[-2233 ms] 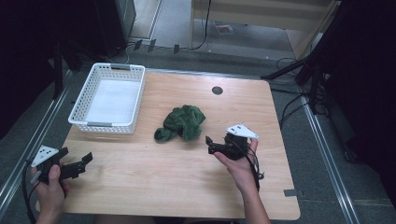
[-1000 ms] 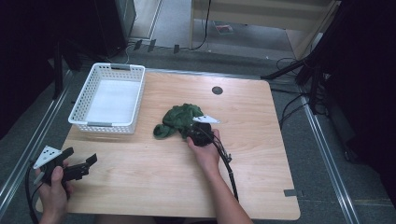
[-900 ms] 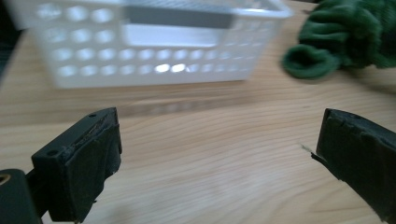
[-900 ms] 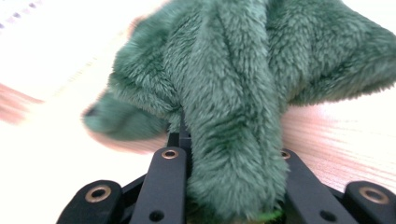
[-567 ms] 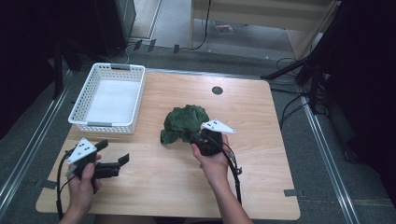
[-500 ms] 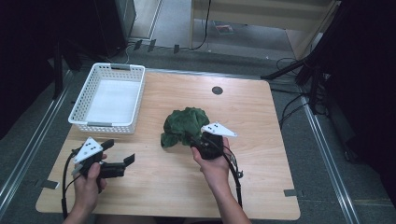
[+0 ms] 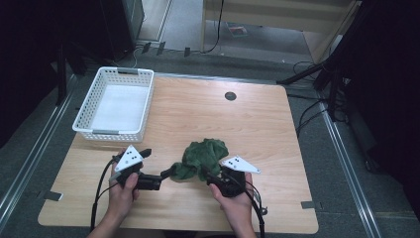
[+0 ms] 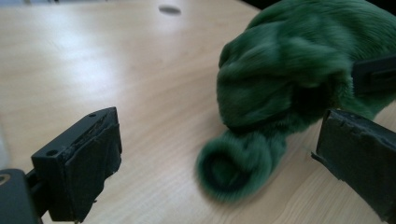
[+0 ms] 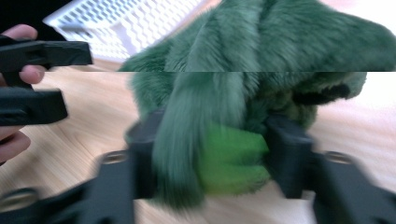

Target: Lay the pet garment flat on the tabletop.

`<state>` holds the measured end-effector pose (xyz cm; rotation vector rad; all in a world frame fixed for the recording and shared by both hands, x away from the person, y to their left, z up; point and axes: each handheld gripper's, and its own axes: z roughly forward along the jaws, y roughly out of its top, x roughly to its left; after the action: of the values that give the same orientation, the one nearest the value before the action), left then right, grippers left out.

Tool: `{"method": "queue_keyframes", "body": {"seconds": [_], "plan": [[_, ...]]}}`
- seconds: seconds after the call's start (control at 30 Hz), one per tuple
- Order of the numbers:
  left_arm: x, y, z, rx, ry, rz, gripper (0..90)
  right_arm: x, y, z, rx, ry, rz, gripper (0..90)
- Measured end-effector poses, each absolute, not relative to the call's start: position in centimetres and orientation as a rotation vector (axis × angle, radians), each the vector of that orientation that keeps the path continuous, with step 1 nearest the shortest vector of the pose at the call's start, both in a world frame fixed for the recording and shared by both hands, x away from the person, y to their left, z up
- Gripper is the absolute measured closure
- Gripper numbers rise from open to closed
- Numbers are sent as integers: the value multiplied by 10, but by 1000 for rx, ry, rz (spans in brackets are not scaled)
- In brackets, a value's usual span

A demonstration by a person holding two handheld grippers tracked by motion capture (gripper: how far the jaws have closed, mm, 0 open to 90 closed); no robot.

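A green fuzzy cloth (image 7: 204,154) lies bunched near the table's front edge. My right gripper (image 7: 207,174) is shut on its near side; in the right gripper view the jaws of that gripper (image 9: 217,158) pinch a thick fold of the cloth (image 9: 261,51). My left gripper (image 7: 158,162) stands open just left of the cloth, jaws pointing at it. In the left gripper view the cloth's rolled end (image 8: 233,163) lies between the wide-spread jaws of the left gripper (image 8: 222,126), touching neither.
A white plastic basket (image 7: 84,128) stands at the table's back left with nothing in it. A dark round hole (image 7: 230,95) sits in the wooden table (image 7: 198,114) near the back edge. Cables trail from both grippers over the front edge.
My right gripper reached the cloth, closed on it and dragged it toward the front edge. My left gripper came in from the far left to the cloth's left side.
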<state>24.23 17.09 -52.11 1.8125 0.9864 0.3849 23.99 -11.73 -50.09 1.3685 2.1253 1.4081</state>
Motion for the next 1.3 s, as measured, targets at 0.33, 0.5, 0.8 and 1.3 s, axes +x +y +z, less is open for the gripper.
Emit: {"method": "queue_keyframes", "body": {"seconds": [0.33,0.5,0.8,1.3], "plan": [[249,140,-536,1944,983,324,80,227,-144,-500,1392,2073,1381,330],[253,124,-545,2041,1003,299,368,240,-135,-493,1323,2100,1389,796],[254,127,-547,2086,988,287,816,347,-109,-437,1332,1924,1376,544],[242,151,-544,2094,986,195,828,271,-138,-520,1381,2191,1371,376]]}}
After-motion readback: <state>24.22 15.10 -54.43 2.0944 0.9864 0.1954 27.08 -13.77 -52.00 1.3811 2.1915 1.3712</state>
